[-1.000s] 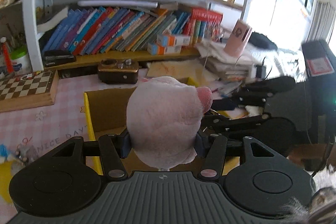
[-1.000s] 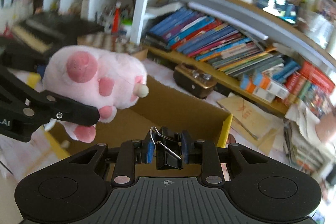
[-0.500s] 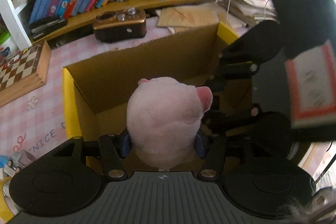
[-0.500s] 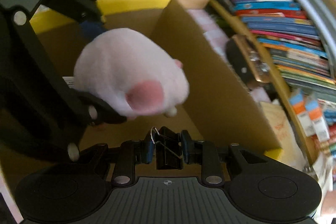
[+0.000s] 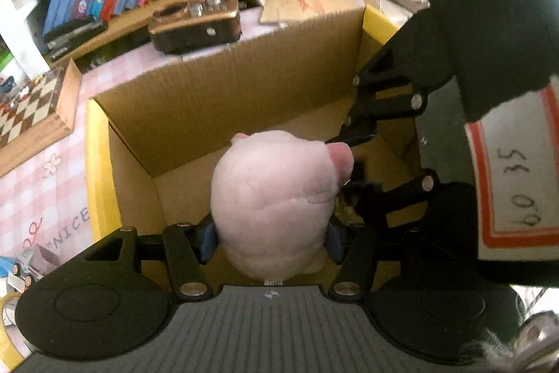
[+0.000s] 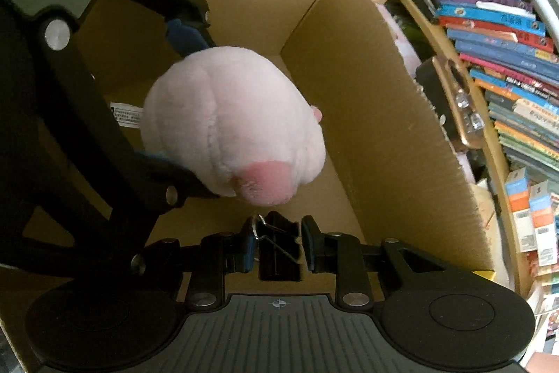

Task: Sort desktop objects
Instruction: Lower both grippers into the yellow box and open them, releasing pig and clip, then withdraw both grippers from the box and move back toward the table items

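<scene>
Over the box: both grippers point steeply down into the open cardboard box (image 5: pixel 227 100), each with its load above the box floor.
Plush toy: pink plush toy (image 5: pixel 276 201) sits between the left gripper (image 5: pixel 270 242) pads, bulging forward past them toward the box's far wall.
Left jaws: opening; the blue pads touch the plush's flanks, so it is not yet free.
Binder clip: black binder clip (image 6: pixel 277 245) hangs between the right gripper (image 6: pixel 277 243) pads, just below the plush, handles toward the box floor.
Right jaws: opening; a gap shows at the right pad, the left pad touching the clip's wire handle.
Judgement: both items should fall straight into the box.
</scene>
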`<state>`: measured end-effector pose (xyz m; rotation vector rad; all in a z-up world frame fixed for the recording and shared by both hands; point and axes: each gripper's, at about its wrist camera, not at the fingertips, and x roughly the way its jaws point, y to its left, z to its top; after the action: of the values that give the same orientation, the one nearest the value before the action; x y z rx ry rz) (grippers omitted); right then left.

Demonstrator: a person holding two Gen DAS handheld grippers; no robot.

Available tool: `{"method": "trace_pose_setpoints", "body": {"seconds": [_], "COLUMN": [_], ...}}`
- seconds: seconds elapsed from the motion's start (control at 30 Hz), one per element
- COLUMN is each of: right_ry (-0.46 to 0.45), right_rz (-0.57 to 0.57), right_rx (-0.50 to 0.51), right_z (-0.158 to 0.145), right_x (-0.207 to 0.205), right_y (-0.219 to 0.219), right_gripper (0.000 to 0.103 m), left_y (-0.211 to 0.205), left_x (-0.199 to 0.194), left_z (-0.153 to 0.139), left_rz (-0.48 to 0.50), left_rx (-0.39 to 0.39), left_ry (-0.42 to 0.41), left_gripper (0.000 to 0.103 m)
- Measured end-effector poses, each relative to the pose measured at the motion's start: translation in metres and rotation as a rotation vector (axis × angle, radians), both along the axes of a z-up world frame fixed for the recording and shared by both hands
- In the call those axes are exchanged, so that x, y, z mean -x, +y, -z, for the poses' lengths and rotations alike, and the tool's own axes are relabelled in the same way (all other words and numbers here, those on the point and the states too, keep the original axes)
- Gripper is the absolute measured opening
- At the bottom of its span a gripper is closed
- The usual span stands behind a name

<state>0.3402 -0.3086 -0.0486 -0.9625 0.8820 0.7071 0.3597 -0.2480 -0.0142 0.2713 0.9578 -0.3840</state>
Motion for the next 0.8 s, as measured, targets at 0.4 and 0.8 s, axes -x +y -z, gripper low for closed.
{"method": "trace_pose_setpoints", "body": {"seconds": [0.4,0.8], "right_ry": [-0.106,-0.267], "right_rz": [0.085,0.309], "right_rx": [-0.229,-0.509], "right_z": [-0.060,-0.127], "right_x": [0.027,0.082], "right_y": [-0.030,-0.054], "right_gripper": [0.069,0.077], "left_y": [0.026,0.081], "left_x": [0.045,0.108], "left_z": [-0.055,-0.113], "left_rz": [-0.042,-0.186], "left_rx": [0.142,0.308], "left_ry": [-0.230,-0.418], "left_gripper": [0.083,0.098]}}
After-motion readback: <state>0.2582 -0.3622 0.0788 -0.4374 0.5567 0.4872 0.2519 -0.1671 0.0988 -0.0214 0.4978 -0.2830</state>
